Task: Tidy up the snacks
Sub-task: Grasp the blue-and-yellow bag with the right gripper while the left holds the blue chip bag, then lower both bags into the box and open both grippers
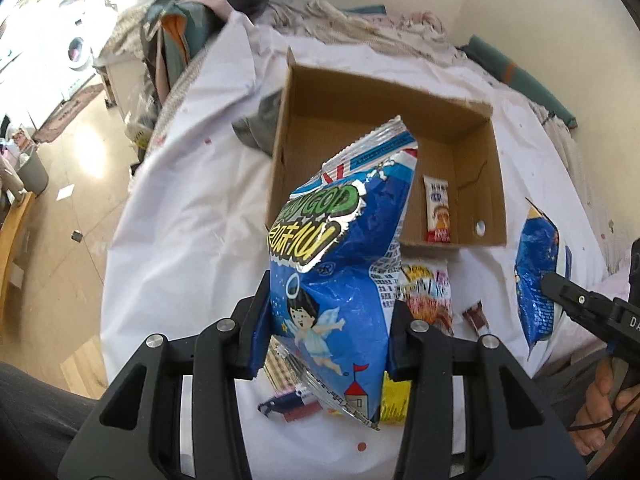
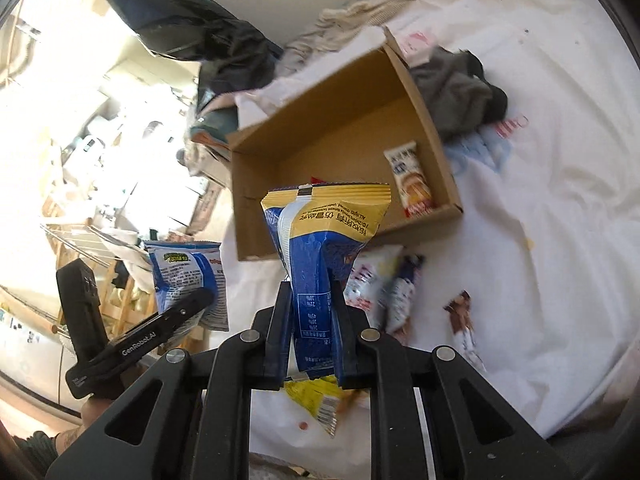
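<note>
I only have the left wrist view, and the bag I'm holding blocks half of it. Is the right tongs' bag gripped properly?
Observer: Yes. The right tongs are shut on the yellow-topped bag, pinching its middle, with the sealed end up.
Operator: Is anything in the box behind my blue bag?
Observer: The box floor looks bare there. I see just the white packet against one wall, though the right bag hides a patch.

White sheet (image 1: pixel 192 216) is covering the bed; grey cloth (image 2: pixel 456 92) is lying bunched beside it; washing machine (image 1: pixel 78 52) is standing far left; grey bin (image 1: pixel 34 168) is sitting on wooden floor (image 1: pixel 76 264).
</note>
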Available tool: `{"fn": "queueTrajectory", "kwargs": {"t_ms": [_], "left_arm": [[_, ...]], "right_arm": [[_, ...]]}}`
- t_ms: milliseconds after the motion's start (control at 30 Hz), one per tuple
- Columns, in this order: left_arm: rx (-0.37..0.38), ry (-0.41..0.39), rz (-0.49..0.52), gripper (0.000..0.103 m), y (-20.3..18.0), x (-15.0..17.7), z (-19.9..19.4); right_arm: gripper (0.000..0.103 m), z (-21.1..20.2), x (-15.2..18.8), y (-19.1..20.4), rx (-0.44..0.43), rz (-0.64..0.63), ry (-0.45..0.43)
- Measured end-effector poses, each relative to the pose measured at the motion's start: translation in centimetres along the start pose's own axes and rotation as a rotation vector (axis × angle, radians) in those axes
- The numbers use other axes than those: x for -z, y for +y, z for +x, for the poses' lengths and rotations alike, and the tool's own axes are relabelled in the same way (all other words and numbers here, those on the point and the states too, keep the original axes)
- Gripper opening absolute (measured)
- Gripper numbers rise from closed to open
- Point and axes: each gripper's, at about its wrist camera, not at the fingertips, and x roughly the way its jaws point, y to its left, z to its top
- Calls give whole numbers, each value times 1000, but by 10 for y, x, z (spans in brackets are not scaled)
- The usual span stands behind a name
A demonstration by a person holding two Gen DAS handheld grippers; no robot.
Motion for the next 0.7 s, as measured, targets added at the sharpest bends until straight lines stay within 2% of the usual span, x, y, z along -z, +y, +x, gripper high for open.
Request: {"fn": "queueTrajectory", "kwargs": {"t_ms": [200,567,700], "left_arm": [[-33,-32,-5,39,1,-18,-6],[-70,-85,71,39,-17,-58,-9],[-70,-93,87,39,-24,-71,-2]], "right_arm": [[18,-3,-9,5,-9,-14,-48],[18,-9,-41,12,7,-42,-157],[18,-3,-51,10,11,-37,-158]]}}
